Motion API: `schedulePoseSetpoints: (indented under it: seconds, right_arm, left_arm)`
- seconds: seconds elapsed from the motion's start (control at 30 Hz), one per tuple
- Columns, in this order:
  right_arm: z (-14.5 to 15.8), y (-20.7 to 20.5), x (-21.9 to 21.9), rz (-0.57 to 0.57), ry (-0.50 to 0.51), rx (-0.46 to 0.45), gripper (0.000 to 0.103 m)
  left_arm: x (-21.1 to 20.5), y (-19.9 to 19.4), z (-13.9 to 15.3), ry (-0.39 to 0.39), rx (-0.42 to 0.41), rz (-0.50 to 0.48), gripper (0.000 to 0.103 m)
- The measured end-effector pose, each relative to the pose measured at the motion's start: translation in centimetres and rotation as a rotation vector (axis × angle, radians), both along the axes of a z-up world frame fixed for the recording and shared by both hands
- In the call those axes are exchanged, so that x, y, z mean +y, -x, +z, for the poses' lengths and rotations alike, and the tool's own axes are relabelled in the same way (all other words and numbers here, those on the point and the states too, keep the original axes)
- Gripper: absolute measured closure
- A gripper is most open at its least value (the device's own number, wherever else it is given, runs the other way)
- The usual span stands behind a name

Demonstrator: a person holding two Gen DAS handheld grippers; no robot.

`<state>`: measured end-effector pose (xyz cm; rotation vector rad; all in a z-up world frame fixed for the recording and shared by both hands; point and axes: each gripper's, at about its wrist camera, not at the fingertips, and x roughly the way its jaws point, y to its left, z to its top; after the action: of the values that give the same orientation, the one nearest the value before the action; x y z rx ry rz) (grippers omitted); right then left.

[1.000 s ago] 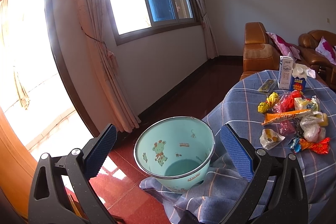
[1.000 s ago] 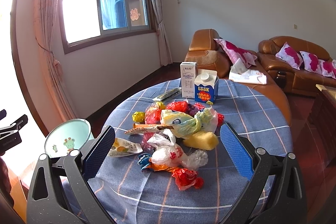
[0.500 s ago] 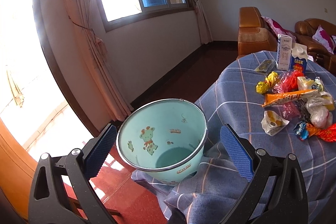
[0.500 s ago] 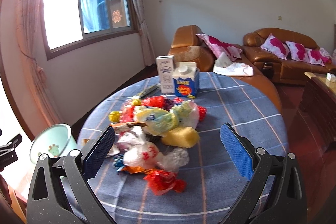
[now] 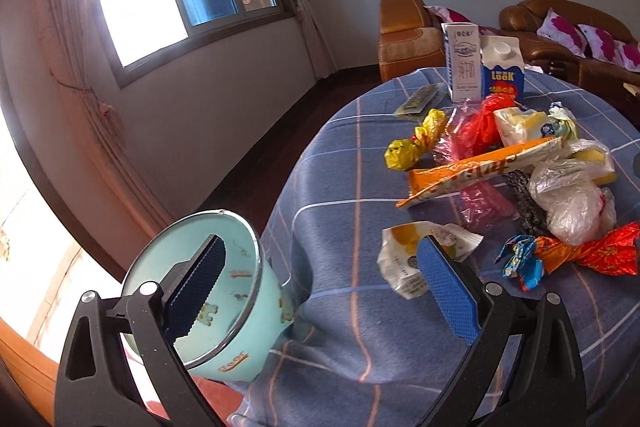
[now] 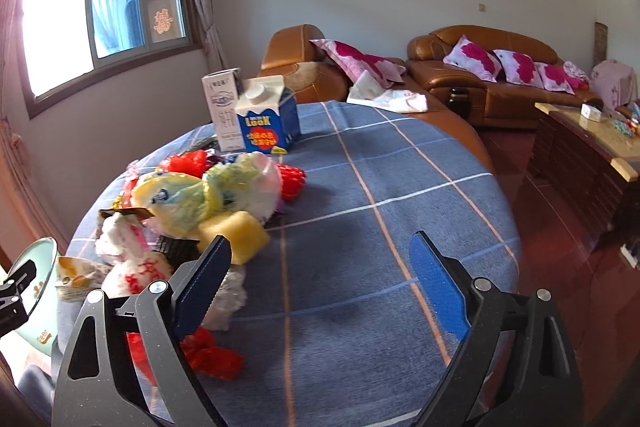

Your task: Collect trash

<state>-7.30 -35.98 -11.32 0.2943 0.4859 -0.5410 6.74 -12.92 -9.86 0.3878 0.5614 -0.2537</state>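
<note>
From where I stand, both tools are empty. The left gripper has its jaws spread wide, holding nothing; one blue pad lies in front of the mouth of the mint-green bin, the other over the near edge of the round table. The bin stands at the left, just beside the table with the blue checked cloth hanging against it, and it looks tilted toward the table; I think it is put there so that trash can go down into it with a short move.

The trash is in one heap on the left half of the table. Nearest to the left gripper lies a white and yellow wrapper, so I judge this is the likely first pick. Farther lie an orange packet and a clear plastic bag.

The right gripper is also wide open and holds nothing. It hovers over the near edge, with a yellow sponge-like block just beyond its left pad. Two cartons stand upright at the far side.
</note>
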Motion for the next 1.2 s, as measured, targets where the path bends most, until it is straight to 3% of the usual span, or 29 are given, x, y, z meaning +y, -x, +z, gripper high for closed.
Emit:
schedulePoseSetpoints:
  seconds: [0.03, 0.17, 0.23, 0.27, 0.3, 0.37, 0.6, 0.83, 1.07, 1.17, 1.2]
  right_arm:
    - [-0.3, 0.0, -0.3, -0.005, -0.009, 0.002, 0.014]
    - [-1.1, 0.0, -1.0, -0.010, -0.038, 0.009, 0.013]
    - [-1.3, 0.0, -1.2, -0.009, -0.049, 0.011, 0.013]
    - [-1.5, 0.0, -1.3, -0.009, -0.055, 0.010, 0.013]
    - [-1.5, 0.0, -1.2, -0.009, -0.060, 0.010, 0.013]
    - [-1.5, -0.1, -1.1, -0.001, -0.064, 0.010, 0.013]
    - [-1.0, 0.0, -0.3, 0.012, -0.037, 0.001, 0.013]
    - [0.1, 0.4, 0.4, 0.021, -0.020, -0.028, 0.013]
    - [1.2, 0.4, 1.9, 0.092, -0.001, -0.047, 0.013]
    - [0.9, 0.5, 1.6, 0.103, -0.041, -0.032, 0.017]
    - [0.7, 0.5, 1.5, 0.111, -0.052, -0.025, 0.024]
  left_arm:
    - [-0.7, -0.4, -0.6, -0.010, 0.013, -0.010, 0.012]
    - [-2.0, -1.7, -2.7, 0.003, 0.118, -0.044, 0.043]
    - [-2.2, -1.6, -2.7, 0.035, 0.130, -0.073, 0.057]
    - [-2.3, -1.6, -2.7, 0.044, 0.142, -0.091, 0.076]
    - [-2.4, -1.5, -2.7, 0.047, 0.146, -0.098, 0.085]
    - [-2.4, -1.2, -2.6, 0.057, 0.149, -0.121, 0.091]
    - [-1.0, 0.2, -1.0, 0.101, 0.132, -0.141, 0.098]
    - [1.9, 2.7, 1.6, 0.131, 0.076, -0.139, 0.098]
    - [5.4, 4.3, 2.0, 0.111, 0.050, -0.088, 0.098]
    - [6.8, 3.8, 1.8, 0.105, 0.050, -0.043, 0.098]
    - [7.1, 3.5, 1.8, 0.109, 0.052, -0.032, 0.098]
